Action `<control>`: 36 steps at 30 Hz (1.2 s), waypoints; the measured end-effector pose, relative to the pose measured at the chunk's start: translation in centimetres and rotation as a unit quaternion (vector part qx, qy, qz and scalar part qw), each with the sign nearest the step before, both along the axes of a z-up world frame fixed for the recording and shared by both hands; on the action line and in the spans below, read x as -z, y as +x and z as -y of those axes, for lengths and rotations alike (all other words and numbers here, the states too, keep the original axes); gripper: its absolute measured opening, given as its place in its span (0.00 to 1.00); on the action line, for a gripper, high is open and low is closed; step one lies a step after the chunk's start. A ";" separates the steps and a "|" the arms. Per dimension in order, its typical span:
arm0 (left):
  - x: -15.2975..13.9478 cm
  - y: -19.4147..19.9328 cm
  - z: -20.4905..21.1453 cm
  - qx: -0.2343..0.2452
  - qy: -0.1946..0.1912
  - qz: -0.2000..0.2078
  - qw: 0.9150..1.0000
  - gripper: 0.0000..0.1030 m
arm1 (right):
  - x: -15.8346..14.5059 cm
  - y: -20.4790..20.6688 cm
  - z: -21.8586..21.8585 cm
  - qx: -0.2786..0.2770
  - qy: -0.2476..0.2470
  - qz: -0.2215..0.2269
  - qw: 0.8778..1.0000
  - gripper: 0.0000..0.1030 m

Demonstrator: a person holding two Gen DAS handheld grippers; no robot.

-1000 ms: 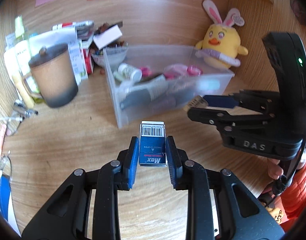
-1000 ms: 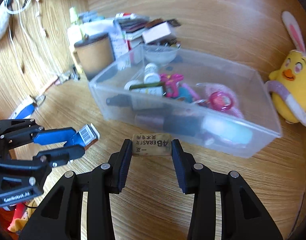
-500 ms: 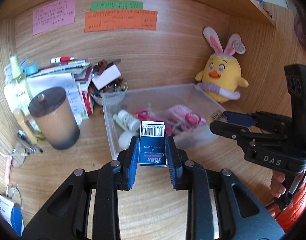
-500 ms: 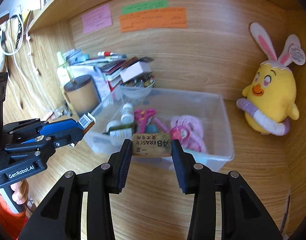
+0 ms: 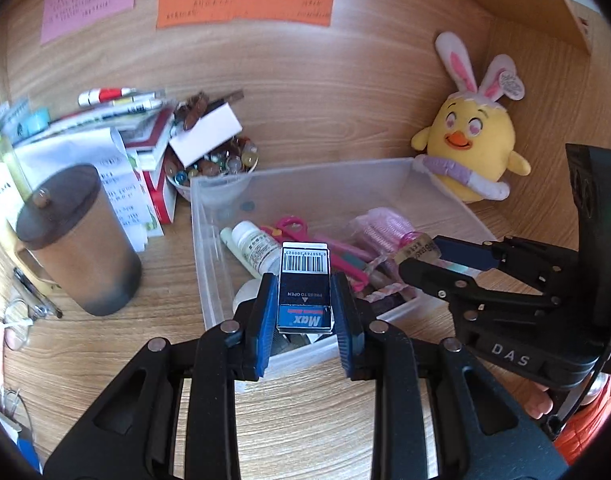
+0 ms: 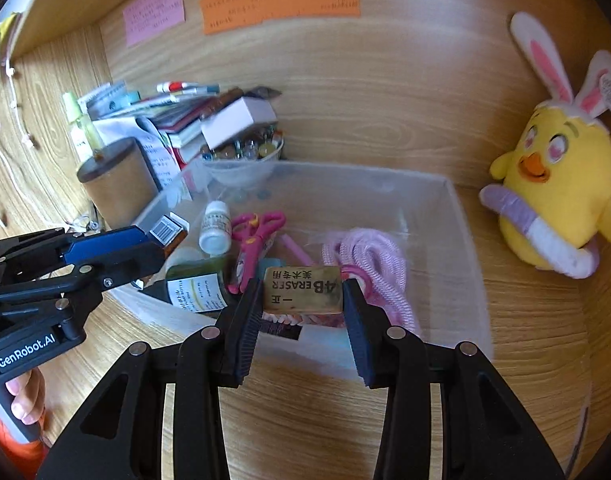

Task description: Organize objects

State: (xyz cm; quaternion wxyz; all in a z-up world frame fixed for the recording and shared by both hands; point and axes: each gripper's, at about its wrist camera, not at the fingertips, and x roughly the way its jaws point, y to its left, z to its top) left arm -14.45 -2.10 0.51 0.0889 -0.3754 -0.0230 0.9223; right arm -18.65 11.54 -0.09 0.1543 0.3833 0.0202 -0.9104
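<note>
While a moment ago both loads hung short of the clear plastic bin, now carried forward and up, poised over its open top — drop-off looks close. Left hand-held gripper pinching the Max staple box upright between blue pads, barcode end forward, above the bin's near left corner by the white bottle. Right hand-held gripper clamped on the 4B eraser, held crosswise over the pink rope and pink scissors. Neither released yet. Tabletop below; chick plush well apart.
</note>
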 end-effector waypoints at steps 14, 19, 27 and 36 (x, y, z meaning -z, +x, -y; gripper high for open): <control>0.2 0.4 0.0 0.013 0.020 0.016 1.000 0.30 | -1.1 1.1 0.6 -0.011 0.015 -0.019 1.000 0.57; -0.8 1.7 -0.2 0.015 0.019 -0.008 1.000 0.49 | -2.5 2.7 0.2 -0.010 0.020 -0.045 0.999 0.66; -1.7 4.1 0.1 -0.003 0.017 -0.039 0.999 0.82 | -3.9 5.5 -1.3 0.001 0.010 -0.070 0.998 0.80; -1.4 6.9 -0.6 -0.013 -0.010 -0.063 0.998 0.93 | -4.0 8.0 -2.8 0.008 0.005 -0.077 0.997 0.86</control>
